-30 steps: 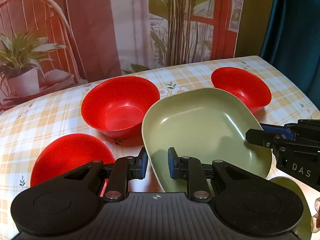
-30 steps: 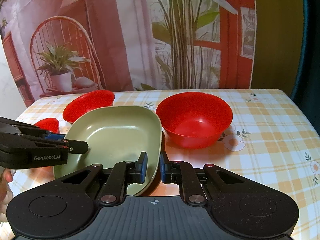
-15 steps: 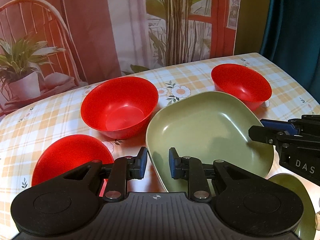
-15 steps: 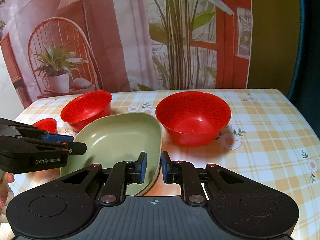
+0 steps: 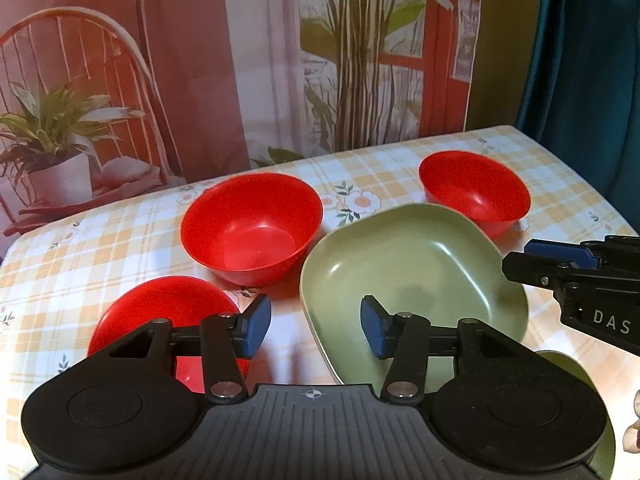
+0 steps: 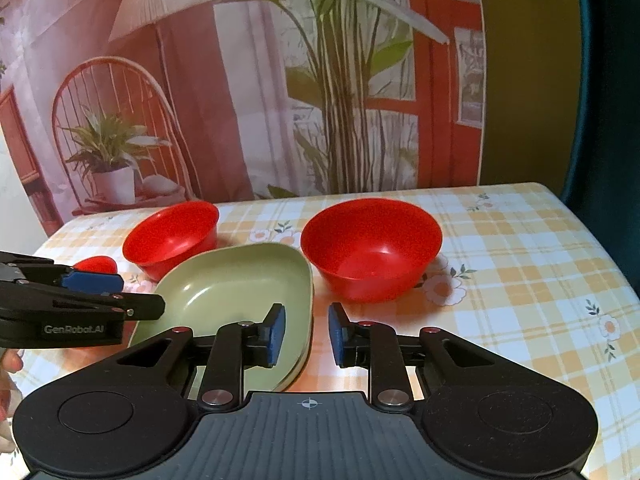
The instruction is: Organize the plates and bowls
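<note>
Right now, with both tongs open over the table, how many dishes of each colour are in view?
Red bowls: 3
Green plates: 2 (the second is mostly hidden, only its edge shows at the lower right of the left wrist view)
Total: 5

the left tongs (image 5: 315, 330) hide the near side of a red bowl (image 5: 160, 308) and the green plate (image 5: 412, 268), and a second green plate (image 5: 570, 364) peeks out, mostly hidden, at the bottom right.
</note>
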The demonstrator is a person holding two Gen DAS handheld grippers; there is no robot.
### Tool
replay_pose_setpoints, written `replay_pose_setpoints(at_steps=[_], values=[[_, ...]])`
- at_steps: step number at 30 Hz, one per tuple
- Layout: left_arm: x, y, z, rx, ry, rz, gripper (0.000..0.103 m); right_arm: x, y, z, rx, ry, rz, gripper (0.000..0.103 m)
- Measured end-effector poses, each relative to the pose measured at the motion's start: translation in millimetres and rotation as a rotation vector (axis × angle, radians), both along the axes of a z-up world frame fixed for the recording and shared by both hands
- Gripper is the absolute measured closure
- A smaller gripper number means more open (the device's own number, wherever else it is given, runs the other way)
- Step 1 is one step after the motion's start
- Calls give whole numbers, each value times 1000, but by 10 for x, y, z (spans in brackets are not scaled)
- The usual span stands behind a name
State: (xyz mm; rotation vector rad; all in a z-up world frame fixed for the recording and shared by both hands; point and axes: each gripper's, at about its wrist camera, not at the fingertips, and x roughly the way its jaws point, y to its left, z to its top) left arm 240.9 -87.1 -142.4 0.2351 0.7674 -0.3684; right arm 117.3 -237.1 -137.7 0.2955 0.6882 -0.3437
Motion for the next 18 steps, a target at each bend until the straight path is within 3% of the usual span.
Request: replay_pose_setpoints(at_steps=[18], values=[[-578,225,159,-39,-12,49,50,-440,205,47,6,-12,27,80]])
